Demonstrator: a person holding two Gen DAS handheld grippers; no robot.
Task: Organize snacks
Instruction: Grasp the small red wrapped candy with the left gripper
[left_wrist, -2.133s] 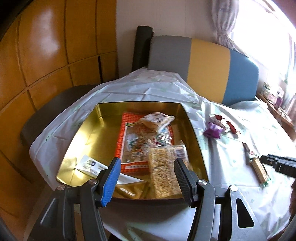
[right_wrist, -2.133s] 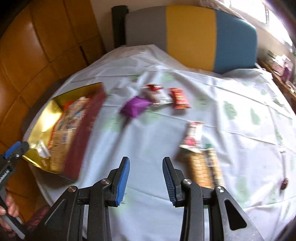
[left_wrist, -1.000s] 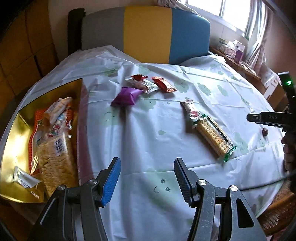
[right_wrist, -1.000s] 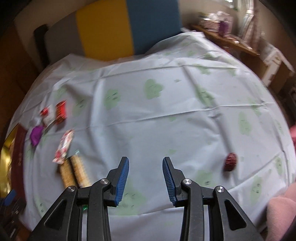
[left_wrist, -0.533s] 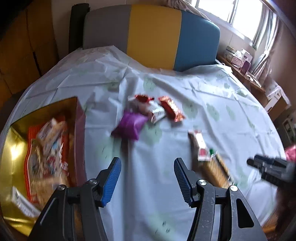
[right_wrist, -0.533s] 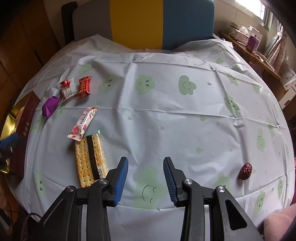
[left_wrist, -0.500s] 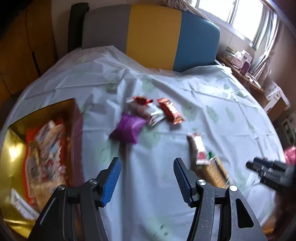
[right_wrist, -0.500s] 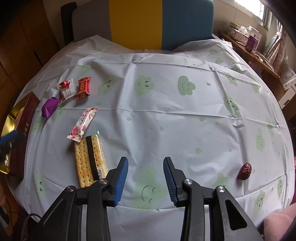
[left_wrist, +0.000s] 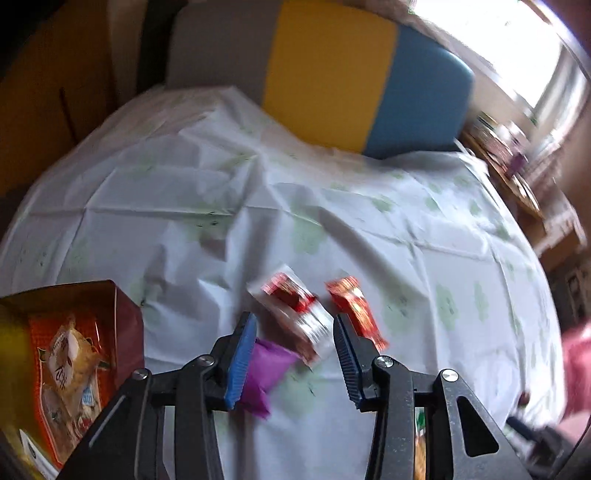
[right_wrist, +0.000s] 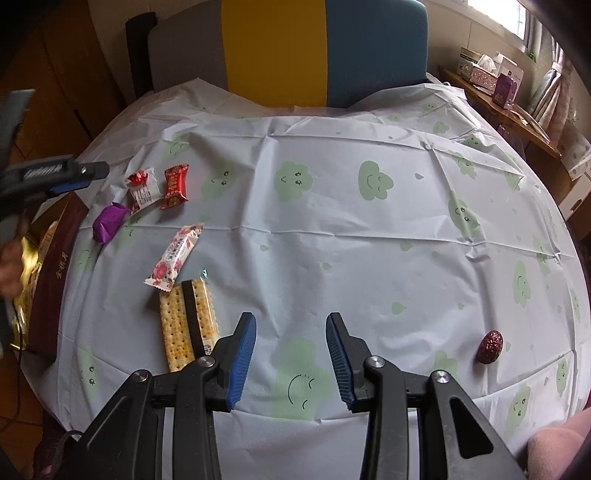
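Six loose snacks noted on round table under pale tablecloth (right_wrist: 332, 236) printed with green smiley clouds. Purple packet (right_wrist: 108, 222) near left edge, just beside white-and-red candy wrapper (right_wrist: 143, 190) and red-orange wrapper (right_wrist: 176, 186). Pink floral bar (right_wrist: 175, 255) nearer, touching or overlapping far end of clear cracker pack (right_wrist: 187, 325) with dark centre band. Dark red foil sweet (right_wrist: 490, 346) alone, well apart at right edge. Gold-lined snack box (left_wrist: 125, 317) with maroon wall at table's left edge, already loaded with orange-red bags (left_wrist: 70, 373).

Left gripper (left_wrist: 293, 354) hovering over purple packet (left_wrist: 264, 369) and white-and-red wrapper (left_wrist: 295, 321); jaws closing, nothing pinched, pads clear of both. Red-orange wrapper (left_wrist: 354, 310) just outside right finger. View blurred; contact with cloth cannot be told.

Right gripper (right_wrist: 291, 360) above bare cloth, jaws parted and empty, cracker pack just beside left finger.

Left gripper (right_wrist: 79, 176) also seen from right wrist view, above box corner. Striped grey, yellow and blue chair back (right_wrist: 295, 51) beyond table.
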